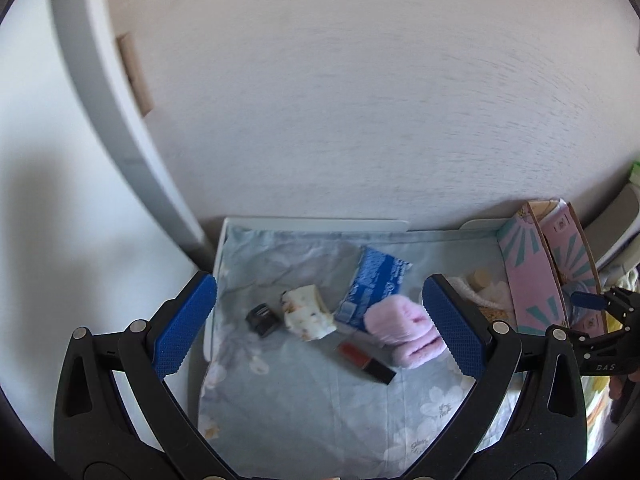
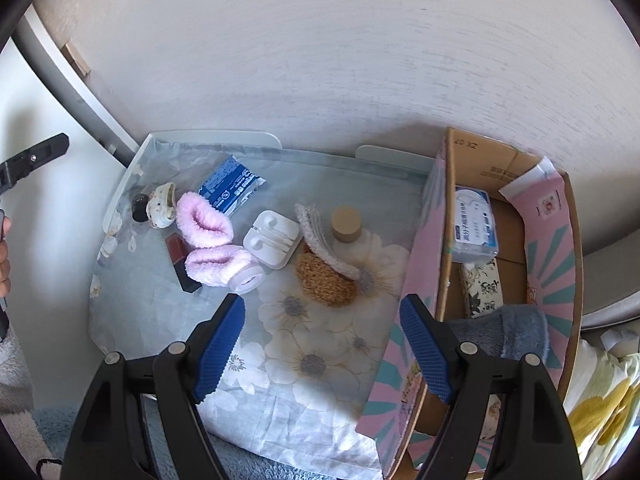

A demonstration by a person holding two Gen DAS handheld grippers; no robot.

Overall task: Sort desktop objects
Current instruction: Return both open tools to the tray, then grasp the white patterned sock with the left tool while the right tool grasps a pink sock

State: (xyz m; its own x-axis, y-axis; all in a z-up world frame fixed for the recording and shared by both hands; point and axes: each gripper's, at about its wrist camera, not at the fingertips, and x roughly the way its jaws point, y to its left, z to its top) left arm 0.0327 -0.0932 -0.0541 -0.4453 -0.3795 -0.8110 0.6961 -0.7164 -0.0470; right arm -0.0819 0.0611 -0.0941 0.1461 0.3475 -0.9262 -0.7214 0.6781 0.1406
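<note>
On the flower-print cloth (image 2: 320, 360) lie a pair of pink fluffy booties (image 2: 208, 240), a red lipstick (image 2: 182, 258), a blue packet (image 2: 232, 186), a small flowered piece (image 2: 162, 210) and a little black item (image 2: 140, 206). My right gripper (image 2: 322, 308) hangs open over the cloth, beside the pink cardboard box (image 2: 424, 220), nothing between its fingers. In the left wrist view my left gripper (image 1: 320, 284) is open above the booties (image 1: 404, 328), lipstick (image 1: 366, 362), packet (image 1: 372, 284) and flowered piece (image 1: 308, 312), touching none.
A white earphone case (image 2: 272, 242), a cork-capped bottle (image 2: 346, 224), a fuzzy white brush (image 2: 320, 236) and a brown fuzzy pad (image 2: 324, 280) lie mid-cloth. The box holds a mask pack (image 2: 474, 224), a flowered case (image 2: 480, 284) and grey plush (image 2: 516, 332). A wall stands close behind.
</note>
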